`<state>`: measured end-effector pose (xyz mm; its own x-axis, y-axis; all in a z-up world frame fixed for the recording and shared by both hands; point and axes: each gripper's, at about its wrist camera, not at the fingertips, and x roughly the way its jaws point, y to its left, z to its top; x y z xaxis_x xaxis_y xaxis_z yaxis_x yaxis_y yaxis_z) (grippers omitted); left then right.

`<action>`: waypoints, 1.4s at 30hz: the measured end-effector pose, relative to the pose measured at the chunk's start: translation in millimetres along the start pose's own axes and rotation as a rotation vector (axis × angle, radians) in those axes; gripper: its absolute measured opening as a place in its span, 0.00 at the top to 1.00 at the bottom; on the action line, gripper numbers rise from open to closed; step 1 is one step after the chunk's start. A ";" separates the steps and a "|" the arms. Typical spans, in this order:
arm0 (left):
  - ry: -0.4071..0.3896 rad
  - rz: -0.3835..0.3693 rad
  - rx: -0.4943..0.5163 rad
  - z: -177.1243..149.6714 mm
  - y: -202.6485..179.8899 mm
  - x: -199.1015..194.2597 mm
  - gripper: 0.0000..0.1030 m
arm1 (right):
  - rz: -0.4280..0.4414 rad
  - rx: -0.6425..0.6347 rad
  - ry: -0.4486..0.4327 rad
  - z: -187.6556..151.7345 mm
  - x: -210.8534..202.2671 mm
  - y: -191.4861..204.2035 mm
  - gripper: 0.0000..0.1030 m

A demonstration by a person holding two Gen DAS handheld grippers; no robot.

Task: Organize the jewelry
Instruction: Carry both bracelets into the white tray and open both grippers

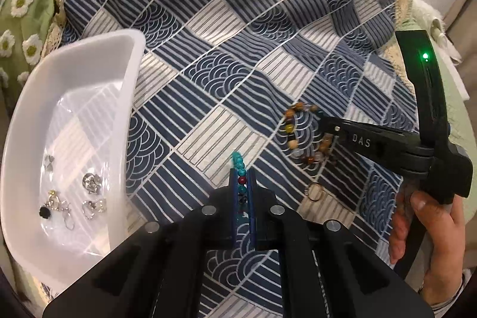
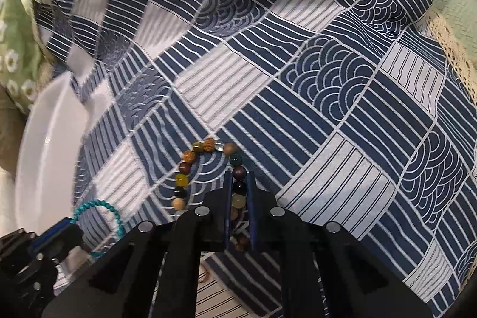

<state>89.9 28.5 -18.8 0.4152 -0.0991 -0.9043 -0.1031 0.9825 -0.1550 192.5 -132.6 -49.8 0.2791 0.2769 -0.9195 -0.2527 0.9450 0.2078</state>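
Note:
My left gripper point(image 1: 242, 173) is shut on a turquoise bead bracelet point(image 1: 238, 160), which sticks out past the fingertips above the patterned cloth. The bracelet also shows in the right wrist view point(image 2: 98, 206) at lower left. My right gripper point(image 2: 239, 178) is shut on a multicoloured bead bracelet point(image 2: 190, 166) whose loop lies on the cloth. In the left wrist view that gripper point(image 1: 323, 122) reaches in from the right over the same bracelet point(image 1: 290, 128). A white plastic tray point(image 1: 125, 55) at the left holds several rings and earrings point(image 1: 89, 184).
A thin gold ring point(image 1: 314, 192) lies on the blue and white patchwork cloth point(image 1: 238, 49) just right of my left gripper. Green daisy fabric point(image 1: 21, 20) with a lace edge borders the cloth at left. A hand point(image 1: 429, 222) holds the right gripper's handle.

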 end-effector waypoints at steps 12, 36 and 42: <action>-0.186 -0.032 0.005 2.6 12.9 -86.5 0.94 | 0.097 -0.106 -0.144 0.2 -70.4 51.1 0.90; -0.111 0.065 -0.234 -25.7 187.5 -93.1 0.94 | 0.273 -0.406 -0.024 -39.9 -54.6 261.2 0.90; -0.044 0.026 -0.287 -31.9 212.9 -70.9 0.94 | 0.237 -0.394 0.042 -47.8 -15.5 271.9 0.90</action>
<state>9.6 239.7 -0.4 0.4476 -0.0616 -0.8921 -0.3630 0.8992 -0.2443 75.2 111.7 5.1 0.1356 0.4628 -0.8760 -0.6404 0.7156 0.2789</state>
